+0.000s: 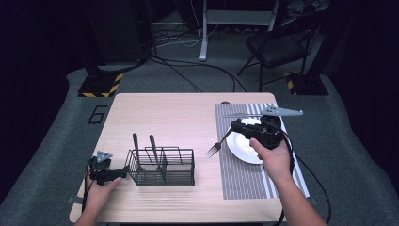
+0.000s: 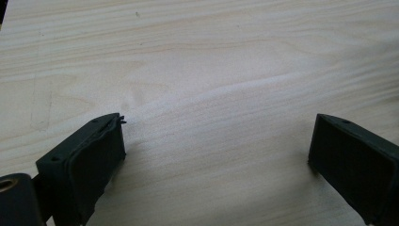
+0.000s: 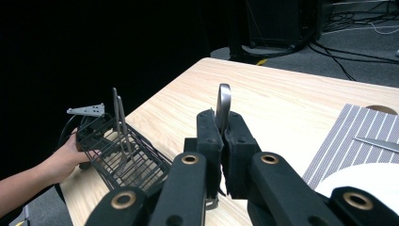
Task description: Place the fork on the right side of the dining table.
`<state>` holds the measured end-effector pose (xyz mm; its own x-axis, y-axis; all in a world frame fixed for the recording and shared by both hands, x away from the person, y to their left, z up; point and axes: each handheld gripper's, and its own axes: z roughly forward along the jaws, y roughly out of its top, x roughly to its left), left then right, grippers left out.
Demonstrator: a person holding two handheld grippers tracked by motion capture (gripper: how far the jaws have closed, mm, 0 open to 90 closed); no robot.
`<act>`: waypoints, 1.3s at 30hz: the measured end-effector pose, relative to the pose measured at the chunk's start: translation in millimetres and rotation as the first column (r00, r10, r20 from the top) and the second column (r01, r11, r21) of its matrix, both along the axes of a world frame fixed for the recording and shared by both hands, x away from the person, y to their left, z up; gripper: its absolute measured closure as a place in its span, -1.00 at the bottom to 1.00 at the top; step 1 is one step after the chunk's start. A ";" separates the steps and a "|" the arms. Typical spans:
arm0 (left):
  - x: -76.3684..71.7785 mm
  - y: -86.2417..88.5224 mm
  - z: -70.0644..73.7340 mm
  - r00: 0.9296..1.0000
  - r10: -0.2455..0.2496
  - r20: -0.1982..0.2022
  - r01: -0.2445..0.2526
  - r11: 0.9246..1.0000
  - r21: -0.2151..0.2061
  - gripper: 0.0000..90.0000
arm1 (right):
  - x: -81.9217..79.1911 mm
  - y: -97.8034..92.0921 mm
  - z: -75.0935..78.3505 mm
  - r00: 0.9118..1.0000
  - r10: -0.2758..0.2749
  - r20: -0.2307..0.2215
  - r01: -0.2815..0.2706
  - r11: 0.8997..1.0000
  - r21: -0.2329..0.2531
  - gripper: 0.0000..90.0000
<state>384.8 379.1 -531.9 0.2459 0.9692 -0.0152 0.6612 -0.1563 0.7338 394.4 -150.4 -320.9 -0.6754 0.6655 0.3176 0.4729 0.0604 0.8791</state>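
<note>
Desk [image 1: 188,108]: pale wood, carrying everything below; you work across its near half.

Striped mat [image 1: 240,174]: lies along the desk's right edge; a knife [image 1: 237,115] sits on its far end, beside the plate.

White plate [image 1: 242,149]: on the mat, under your right hand; lift clear of its rim before you travel left.

Wire caddy [image 1: 162,165]: black, toward the near-left of the desk; two dark handles [image 1: 136,143] already stand in its left compartments; the right side looks free, so aim there, and I judge a steep, tines-down entry will thread the wires best.

Right claw [image 3: 221,136]: jaws closed tight on the fork [image 1: 217,145], which hangs over the bare desk between plate and caddy, tines toward the caddy; keep the pinch firm, since the handle is slim and could swivel.

Left claw [image 2: 216,155]: jaws wide apart, holding nothing, low over bare wood just beside the caddy's left end; brace the caddy there if it slides.
</note>
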 end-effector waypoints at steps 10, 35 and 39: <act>0.0 0.1 0.0 1.000 0.000 0.000 0.000 1.000 0.000 -0.92 | -3.8 -12.3 -21.8 0.999 -0.044 -0.008 0.044 0.999 0.004 0.93; 0.0 0.0 0.0 1.000 0.000 0.000 0.000 1.000 0.000 -0.92 | -11.8 -27.9 -51.3 0.994 -0.113 -0.008 0.113 0.994 -0.005 0.93; 0.0 0.1 0.0 1.000 0.000 0.000 0.000 1.000 0.000 -0.92 | -13.6 -31.2 -57.0 0.992 -0.126 -0.008 0.126 0.992 -0.012 0.93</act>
<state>384.8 379.2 -531.9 0.2463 0.9691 -0.0148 0.6612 -0.1569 0.7337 380.8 -181.6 -377.8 -0.5831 0.7489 0.3151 0.4846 0.0093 0.8747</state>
